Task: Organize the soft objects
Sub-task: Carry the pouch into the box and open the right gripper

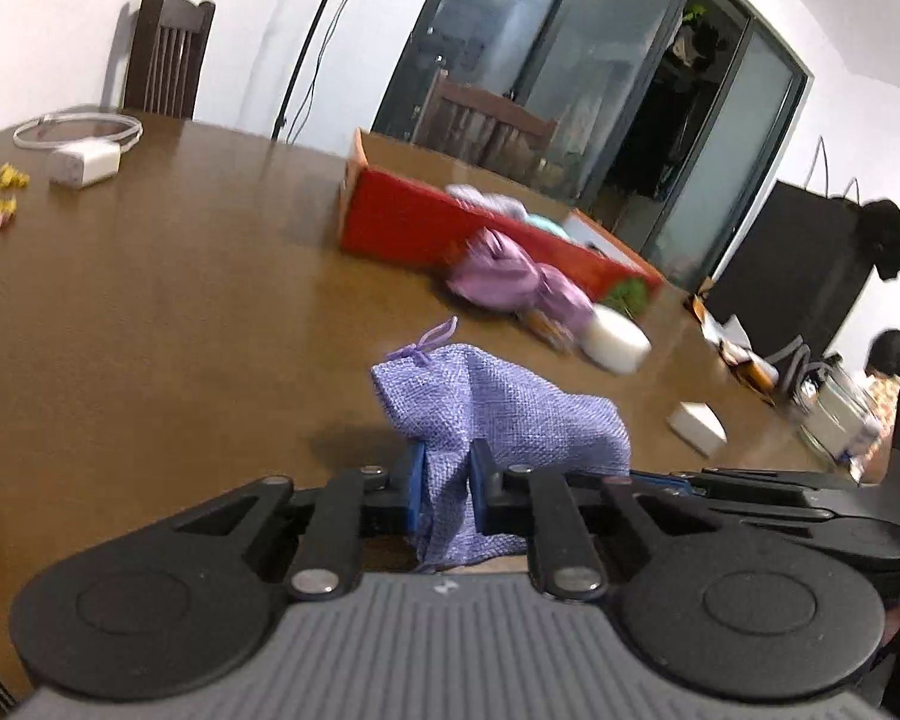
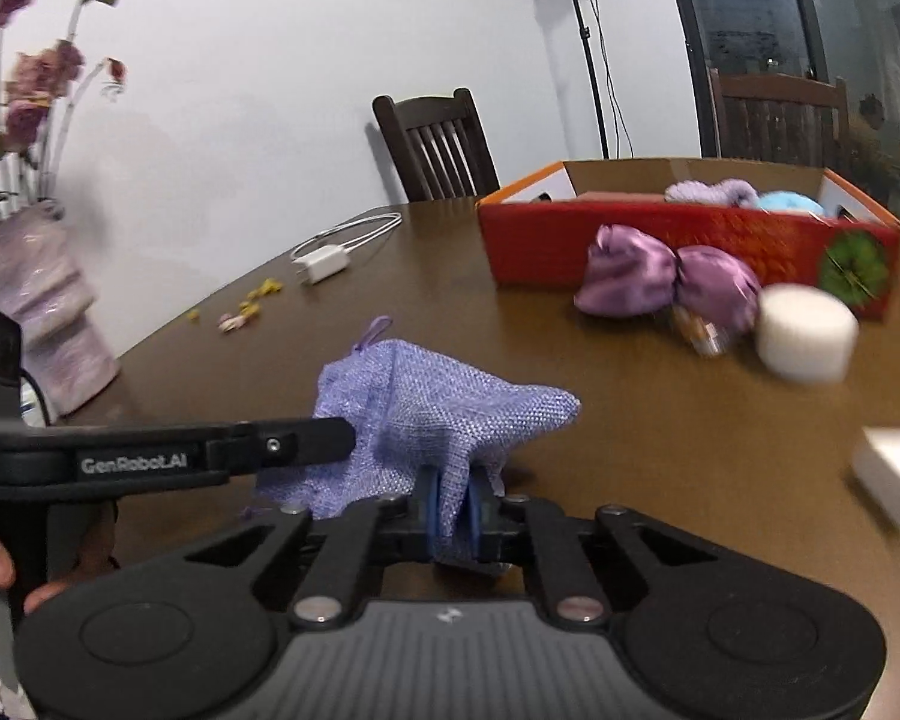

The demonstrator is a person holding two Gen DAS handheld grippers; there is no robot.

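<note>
Closest to us, both tools grip one small lilac woven cloth pouch (image 1: 498, 414) with a drawstring. The left hand-held gripper (image 1: 447, 495) pinches one edge of it, and the right hand-held gripper (image 2: 453, 510) pinches another, so the floppy bag hangs between them, just over the brown wooden desk (image 1: 180, 300). Two grips probably stop it from sagging. A bit farther sit a shiny purple satin pouch (image 2: 666, 282) and a white foam cylinder (image 2: 807, 333), still waiting on the desk. Behind them stands the red cardboard box (image 2: 630, 237) with soft things already inside, likely where the bag goes. Far off lies a white charger with its cable (image 1: 84, 162).
</note>
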